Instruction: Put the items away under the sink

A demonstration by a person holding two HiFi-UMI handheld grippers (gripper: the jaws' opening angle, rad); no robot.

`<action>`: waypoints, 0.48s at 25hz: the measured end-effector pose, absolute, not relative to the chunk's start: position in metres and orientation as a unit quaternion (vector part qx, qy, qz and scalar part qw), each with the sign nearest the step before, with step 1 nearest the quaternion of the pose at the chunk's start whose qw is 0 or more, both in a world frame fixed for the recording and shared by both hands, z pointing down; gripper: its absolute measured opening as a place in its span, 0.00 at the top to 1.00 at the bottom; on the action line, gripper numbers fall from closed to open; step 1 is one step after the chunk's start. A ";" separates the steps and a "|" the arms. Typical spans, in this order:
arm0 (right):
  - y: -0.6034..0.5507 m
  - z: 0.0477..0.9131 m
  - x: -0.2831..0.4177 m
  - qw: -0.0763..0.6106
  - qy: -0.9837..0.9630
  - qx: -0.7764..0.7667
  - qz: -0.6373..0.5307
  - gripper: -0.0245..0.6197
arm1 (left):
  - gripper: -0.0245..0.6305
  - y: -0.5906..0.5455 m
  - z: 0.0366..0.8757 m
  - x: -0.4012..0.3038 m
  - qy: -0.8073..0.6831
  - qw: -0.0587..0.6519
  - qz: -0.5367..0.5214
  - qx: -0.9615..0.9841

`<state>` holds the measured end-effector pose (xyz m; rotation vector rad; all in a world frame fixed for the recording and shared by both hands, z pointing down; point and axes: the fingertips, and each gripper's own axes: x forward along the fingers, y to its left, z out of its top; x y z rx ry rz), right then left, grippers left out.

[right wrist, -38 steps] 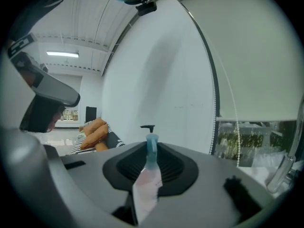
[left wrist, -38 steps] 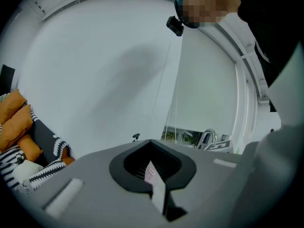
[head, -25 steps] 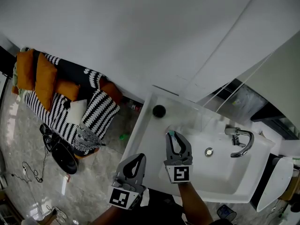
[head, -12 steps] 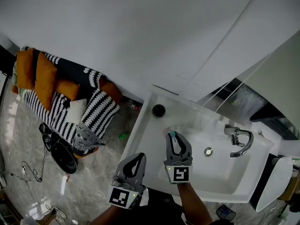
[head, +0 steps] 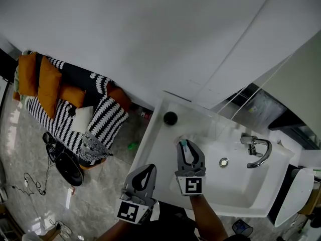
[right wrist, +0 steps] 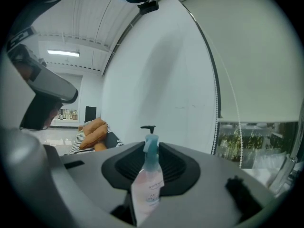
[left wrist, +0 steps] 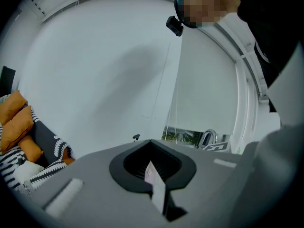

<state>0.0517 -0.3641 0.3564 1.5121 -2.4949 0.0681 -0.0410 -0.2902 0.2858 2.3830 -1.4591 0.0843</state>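
Right claw (head: 185, 145) just loosening, jaws apart round pink bottle (right wrist: 147, 186) on sink counter (head: 158, 144) — left claw (head: 149, 168) closed, at its near edge

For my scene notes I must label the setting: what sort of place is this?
Probably a home: a white sink with a chrome faucet stands close to a sofa with orange cushions, over a glossy stone-like floor.

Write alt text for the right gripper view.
A pink bottle with a teal spray top stands between the jaws of the right gripper; they have just been opening. Behind it are a black pump, a white wall and, at right, a window under a drawn blind.
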 end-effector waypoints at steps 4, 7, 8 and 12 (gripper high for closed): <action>-0.365 0.356 0.052 0.110 -0.854 0.509 0.016 0.81 | 0.95 -0.293 0.284 -0.042 -0.518 0.164 0.026 0.839; -0.365 0.356 0.049 0.112 -0.858 0.500 0.012 0.81 | 0.95 -0.295 0.282 -0.043 -0.518 0.164 0.023 0.839; -0.366 0.356 0.048 0.111 -0.859 0.499 0.012 0.81 | 0.95 -0.294 0.283 -0.045 -0.518 0.163 0.025 0.839; -0.368 0.355 0.046 0.108 -0.860 0.499 0.010 0.80 | 0.95 -0.292 0.287 -0.047 -0.518 0.163 0.029 0.839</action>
